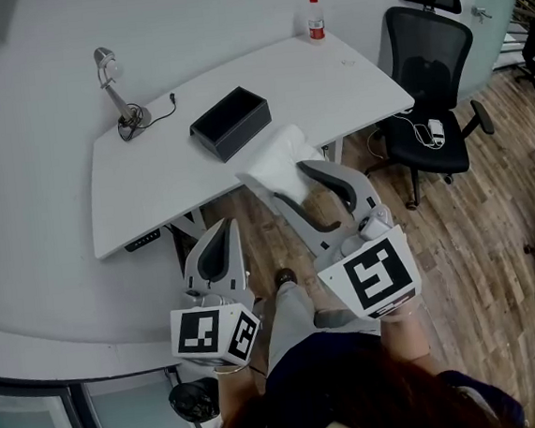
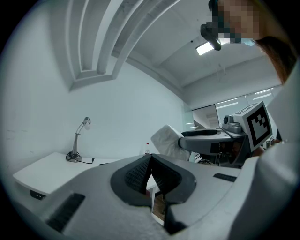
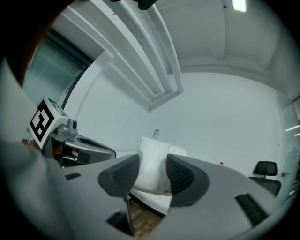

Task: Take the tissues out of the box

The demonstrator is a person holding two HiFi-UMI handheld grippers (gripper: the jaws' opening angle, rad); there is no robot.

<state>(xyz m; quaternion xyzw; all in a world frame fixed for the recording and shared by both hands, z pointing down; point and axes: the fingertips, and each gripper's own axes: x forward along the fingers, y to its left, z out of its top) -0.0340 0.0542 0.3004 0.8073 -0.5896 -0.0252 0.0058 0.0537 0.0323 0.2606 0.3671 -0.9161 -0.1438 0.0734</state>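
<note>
An open black box (image 1: 230,122) lies on the white desk (image 1: 151,182). A white pack of tissues (image 1: 276,160) is off the desk, in the air near its front edge, with my right gripper (image 1: 288,180) shut on it. The right gripper view shows the pack (image 3: 152,154) pinched between the two dark pads (image 3: 123,176) of that gripper (image 3: 153,171). My left gripper (image 1: 222,231) hangs lower and to the left, over the floor, with its jaws together and nothing in them. In the left gripper view, that gripper (image 2: 150,158) is shut, and the tissue pack (image 2: 168,140) sits beyond it.
A desk lamp (image 1: 120,95) with its cable stands at the desk's back left. A bottle (image 1: 315,17) with a red label stands at the back right. A black office chair (image 1: 429,80) is to the right of the desk, on the wooden floor (image 1: 476,226).
</note>
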